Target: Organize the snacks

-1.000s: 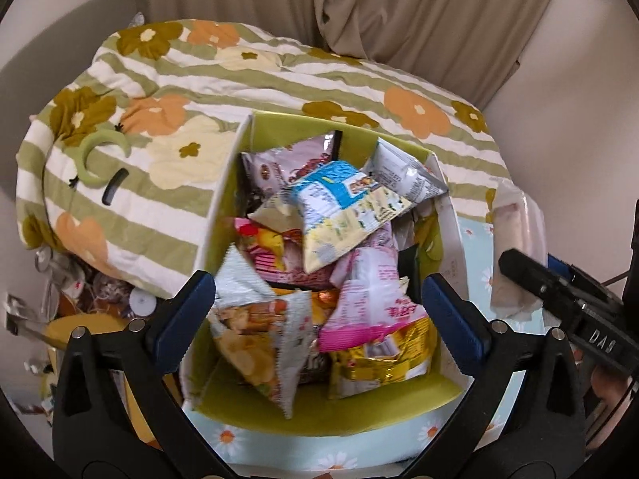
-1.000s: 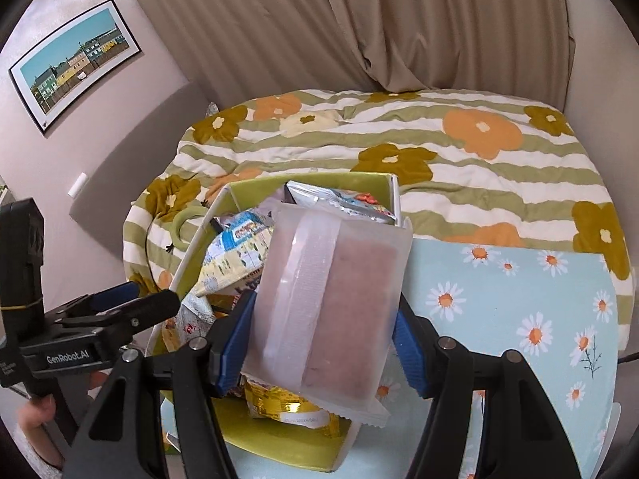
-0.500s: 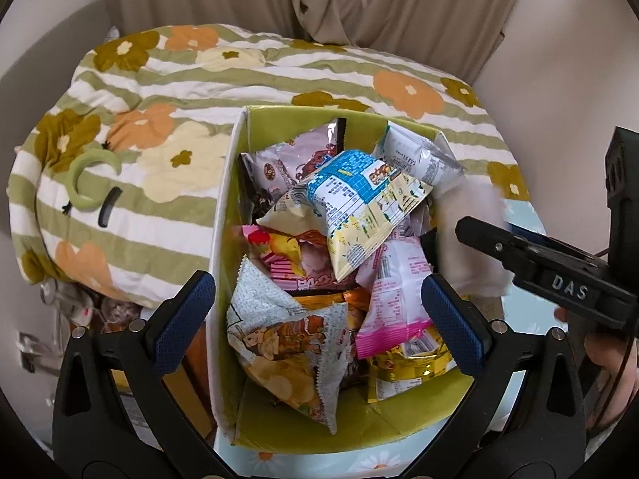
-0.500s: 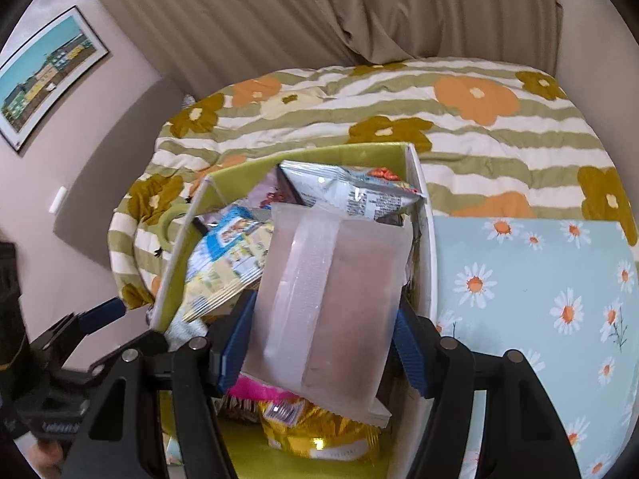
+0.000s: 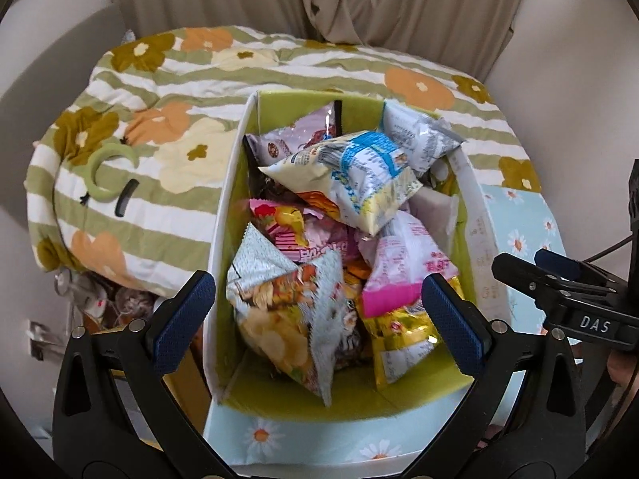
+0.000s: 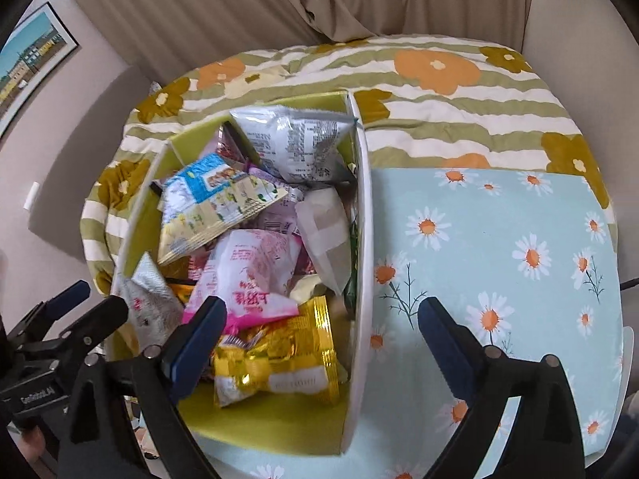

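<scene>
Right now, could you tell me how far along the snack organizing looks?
Nearly done, it seems. The box holds a heap of snack packets, the translucent pouch lying among them. The right gripper is opening with nothing between its pads; the left gripper is open. No loose snacks show on the daisy cloth.

From my feeds I see a box [image 5: 235, 183] that is white outside and lime green inside, standing on a pale blue cloth [image 6: 499, 239] printed with white, orange-centred daisies. In it lie a gold foil packet [image 6: 279, 363], a pink and white bag [image 6: 247, 275] and a blue, white and yellow bag [image 5: 359, 175]. Behind, I see a quilt [image 5: 167, 119] striped green and white with orange and olive flowers, and beige curtains [image 6: 279, 4].
</scene>
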The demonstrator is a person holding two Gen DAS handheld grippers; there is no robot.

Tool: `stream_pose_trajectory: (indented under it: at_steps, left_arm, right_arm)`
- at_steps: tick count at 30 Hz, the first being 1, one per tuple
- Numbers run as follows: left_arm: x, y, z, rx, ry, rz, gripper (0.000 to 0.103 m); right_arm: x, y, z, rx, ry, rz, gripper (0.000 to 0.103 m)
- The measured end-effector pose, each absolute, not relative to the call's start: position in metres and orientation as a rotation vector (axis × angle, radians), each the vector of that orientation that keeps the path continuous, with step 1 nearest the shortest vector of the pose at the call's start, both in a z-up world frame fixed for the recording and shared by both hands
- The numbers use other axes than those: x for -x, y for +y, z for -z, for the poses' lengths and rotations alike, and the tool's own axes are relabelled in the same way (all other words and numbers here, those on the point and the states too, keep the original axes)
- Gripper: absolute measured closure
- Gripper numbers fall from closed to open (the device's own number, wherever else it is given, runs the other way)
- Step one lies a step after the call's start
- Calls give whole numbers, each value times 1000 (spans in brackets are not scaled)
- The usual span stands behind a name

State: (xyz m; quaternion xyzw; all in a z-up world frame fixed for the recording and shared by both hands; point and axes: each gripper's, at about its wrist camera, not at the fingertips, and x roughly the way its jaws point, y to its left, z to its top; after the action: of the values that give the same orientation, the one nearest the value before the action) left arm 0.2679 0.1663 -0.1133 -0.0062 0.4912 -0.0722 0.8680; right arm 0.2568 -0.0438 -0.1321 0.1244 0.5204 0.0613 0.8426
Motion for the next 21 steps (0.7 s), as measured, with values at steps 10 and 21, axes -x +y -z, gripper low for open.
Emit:
stream_pose_trajectory:
  at_steps: [10, 21]
  left_arm:
    - [-189, 143, 55, -11, 885, 151, 1]
    - [-94, 123, 6, -32, 695, 154, 1]
  right_arm:
    - [-184, -58, 61, -166, 924, -114, 8]
    - [-79, -84, 13, -103, 768, 30, 1]
